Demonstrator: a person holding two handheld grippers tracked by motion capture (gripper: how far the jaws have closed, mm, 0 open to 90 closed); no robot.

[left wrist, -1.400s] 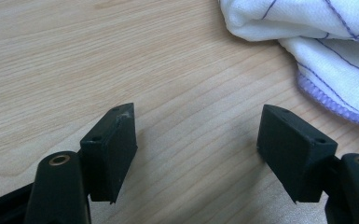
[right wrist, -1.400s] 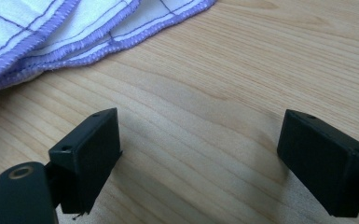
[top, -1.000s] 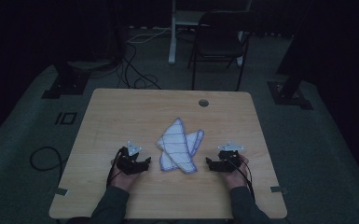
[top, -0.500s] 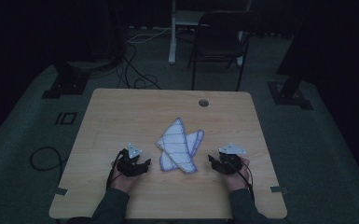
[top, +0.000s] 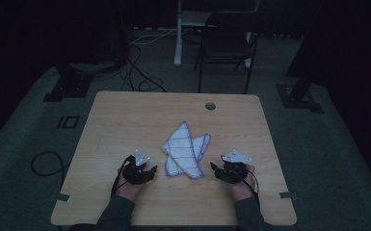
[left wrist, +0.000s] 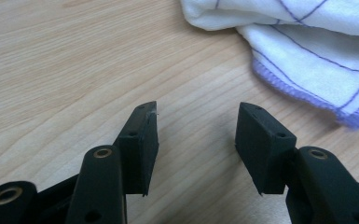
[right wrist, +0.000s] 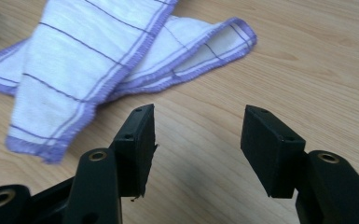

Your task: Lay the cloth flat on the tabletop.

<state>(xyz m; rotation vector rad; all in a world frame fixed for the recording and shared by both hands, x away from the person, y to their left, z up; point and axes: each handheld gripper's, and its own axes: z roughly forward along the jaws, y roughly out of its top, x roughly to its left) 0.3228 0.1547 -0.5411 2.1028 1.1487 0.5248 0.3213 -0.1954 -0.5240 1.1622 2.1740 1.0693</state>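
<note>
Meanwhile, crumpled white cloth with purple grid and hem (top: 185, 150) lies mid light wooden table (top: 125, 115), between left gripper (top: 147, 174) and right gripper (top: 217, 172). Both empty, gaping; left jaws just narrowing, right seemingly lifted slightly since earlier. Dark chair (top: 231, 43) beyond.

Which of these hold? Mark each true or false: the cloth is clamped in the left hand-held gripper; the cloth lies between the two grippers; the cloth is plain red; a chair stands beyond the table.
1. The cloth is clamped in the left hand-held gripper. False: its jaws stand apart over bare table, nothing between them.
2. The cloth lies between the left gripper and the right hand-held gripper. True.
3. The cloth is plain red. False: white with purple lines and edging.
4. A chair stands beyond the table. True.
</note>
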